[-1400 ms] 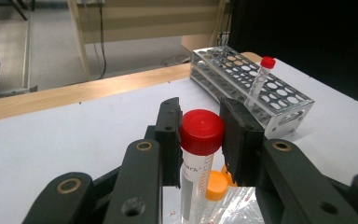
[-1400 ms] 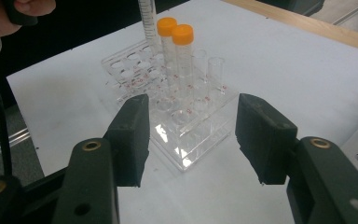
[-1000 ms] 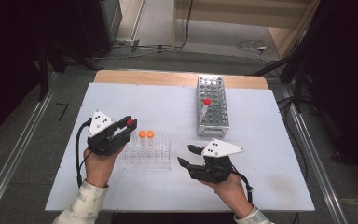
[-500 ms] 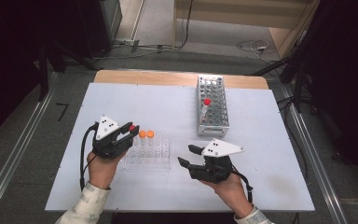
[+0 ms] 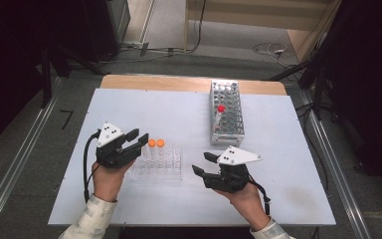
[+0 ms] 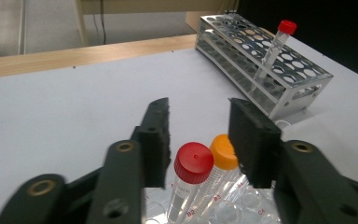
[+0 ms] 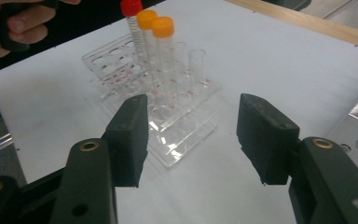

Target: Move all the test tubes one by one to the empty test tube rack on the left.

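Between the left gripper's (image 6: 198,135) parted jaws: a red-capped clear plastic tube (image 6: 189,179), seated in the clear acrylic rack (image 5: 158,162).
Those jaws have just been opening, pads off the tube, so this transfer looks done. Two orange-capped tubes (image 7: 157,39) stand beside it; another red-capped tube (image 5: 220,115) waits in the far metal rack (image 5: 226,113). The right gripper (image 7: 191,133) hovers apart, empty.

Grey floor (image 5: 40,164), white table (image 5: 179,109), dark surroundings
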`<state>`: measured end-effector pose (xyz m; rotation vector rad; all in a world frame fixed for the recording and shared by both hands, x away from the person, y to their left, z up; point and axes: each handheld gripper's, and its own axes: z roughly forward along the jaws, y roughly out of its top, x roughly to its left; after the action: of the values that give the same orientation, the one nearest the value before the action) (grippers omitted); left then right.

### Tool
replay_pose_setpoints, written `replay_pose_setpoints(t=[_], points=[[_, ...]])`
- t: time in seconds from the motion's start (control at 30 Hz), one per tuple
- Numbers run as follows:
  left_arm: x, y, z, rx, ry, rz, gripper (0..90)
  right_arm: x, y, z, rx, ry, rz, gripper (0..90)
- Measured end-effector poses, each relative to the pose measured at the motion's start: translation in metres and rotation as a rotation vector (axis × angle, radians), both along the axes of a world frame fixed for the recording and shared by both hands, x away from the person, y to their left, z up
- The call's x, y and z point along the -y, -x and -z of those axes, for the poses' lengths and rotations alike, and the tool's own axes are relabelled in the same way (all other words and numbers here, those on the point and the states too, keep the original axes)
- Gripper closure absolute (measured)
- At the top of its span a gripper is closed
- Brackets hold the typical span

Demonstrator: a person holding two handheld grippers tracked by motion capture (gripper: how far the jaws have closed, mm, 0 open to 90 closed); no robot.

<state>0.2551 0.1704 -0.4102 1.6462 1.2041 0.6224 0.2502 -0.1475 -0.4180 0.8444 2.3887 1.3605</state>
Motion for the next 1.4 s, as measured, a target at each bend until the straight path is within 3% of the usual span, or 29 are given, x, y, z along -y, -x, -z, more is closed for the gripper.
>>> replay_pose_setpoints(t=[0.2,0.4,0.5,0.57,0.67,0.93,1.1,1.4], points=[[0.001,-0.002,-0.001,-0.032,0.049,-0.015,31.2,0.004,-0.009,0.001,0.011,-0.004,0.047,37.6],[0.003,-0.001,-0.004,-0.033,0.044,-0.022,23.0,0.007,-0.027,0.003,0.032,0.009,0.146,33.1],[0.004,-0.001,-0.004,-0.030,0.041,-0.017,22.2,0.010,-0.038,0.002,0.054,0.012,0.208,33.5],[0.005,-0.001,-0.005,-0.025,0.041,-0.016,22.2,0.010,-0.046,0.001,0.046,0.009,0.241,33.8],[0.006,-0.001,-0.005,-0.027,0.037,-0.016,22.2,0.007,-0.058,0.000,0.076,0.052,0.291,34.4],[0.006,-0.001,-0.005,-0.023,0.036,-0.012,21.1,0.010,-0.109,0.008,0.036,0.090,0.429,40.4],[0.008,-0.002,-0.004,-0.026,0.032,-0.009,21.1,0.008,-0.128,0.010,0.048,0.104,0.458,45.9],[0.009,-0.002,-0.004,-0.025,0.030,-0.001,21.2,0.007,-0.152,0.019,0.032,0.078,0.483,59.1]])
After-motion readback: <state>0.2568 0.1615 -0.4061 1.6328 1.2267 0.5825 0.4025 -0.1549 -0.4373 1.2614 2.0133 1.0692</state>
